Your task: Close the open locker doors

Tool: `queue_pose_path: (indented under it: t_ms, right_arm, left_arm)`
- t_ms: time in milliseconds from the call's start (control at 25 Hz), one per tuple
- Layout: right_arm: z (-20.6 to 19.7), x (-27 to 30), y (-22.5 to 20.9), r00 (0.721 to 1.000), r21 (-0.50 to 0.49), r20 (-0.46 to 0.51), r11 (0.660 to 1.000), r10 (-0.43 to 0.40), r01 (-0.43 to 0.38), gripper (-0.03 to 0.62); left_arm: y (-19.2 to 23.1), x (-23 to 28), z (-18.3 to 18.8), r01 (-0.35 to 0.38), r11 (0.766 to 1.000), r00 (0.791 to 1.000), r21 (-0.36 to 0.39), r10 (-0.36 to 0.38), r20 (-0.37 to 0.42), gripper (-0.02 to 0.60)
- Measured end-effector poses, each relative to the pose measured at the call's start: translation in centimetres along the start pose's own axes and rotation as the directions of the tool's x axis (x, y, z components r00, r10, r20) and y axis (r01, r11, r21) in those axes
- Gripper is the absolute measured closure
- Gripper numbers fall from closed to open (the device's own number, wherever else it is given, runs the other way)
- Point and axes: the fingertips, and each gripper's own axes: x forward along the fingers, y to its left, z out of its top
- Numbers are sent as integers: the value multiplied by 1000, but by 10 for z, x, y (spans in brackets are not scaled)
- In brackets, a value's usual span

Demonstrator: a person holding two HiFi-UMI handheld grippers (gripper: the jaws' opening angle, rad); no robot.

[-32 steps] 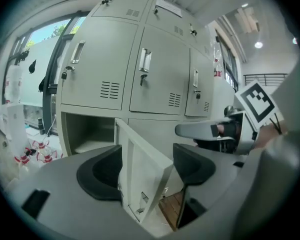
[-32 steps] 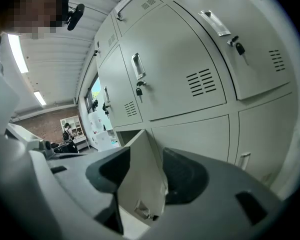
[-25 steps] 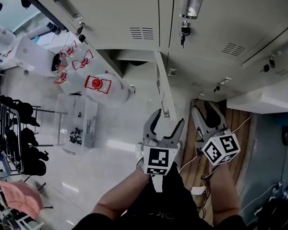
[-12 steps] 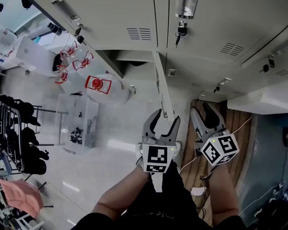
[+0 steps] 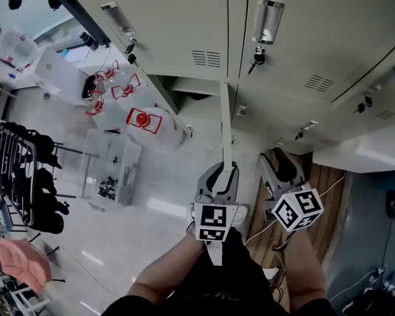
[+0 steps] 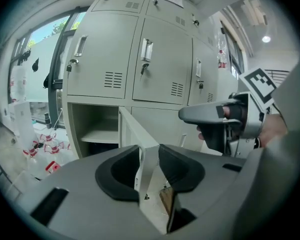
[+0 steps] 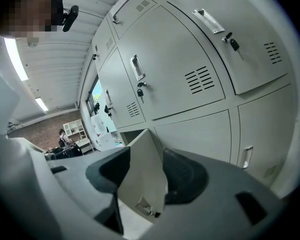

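Left tongs (image 5: 225, 172) have just been closing, now clamped on open locker door (image 5: 226, 120) near edge. Right tongs (image 5: 278, 160) released, just right of it.

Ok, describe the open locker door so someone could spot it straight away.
Find the wall of grey lockers. In its lower row, one open door stands out edge-on towards the camera. The shut doors above and beside it lie flush.

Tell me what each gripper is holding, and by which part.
The left gripper, whose jaws have just been closing, clamps the open locker door by its free outer edge. The right gripper holds nothing; its jaws stand apart beside the door.
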Motion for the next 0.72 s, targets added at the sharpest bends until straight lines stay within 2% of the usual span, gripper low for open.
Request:
queue_pose_path:
  t_ms: [400, 720]
  right_arm:
    - [-1, 24, 40, 991, -35, -35, 991, 128, -129, 405]
    - [6, 43, 66, 973, -58, -61, 972, 224, -228, 405]
  left_arm:
    - [46, -22, -6, -148, 988, 989, -43, 147, -8, 477]
    - [94, -37, -9, -291, 953, 957, -81, 289, -32, 482]
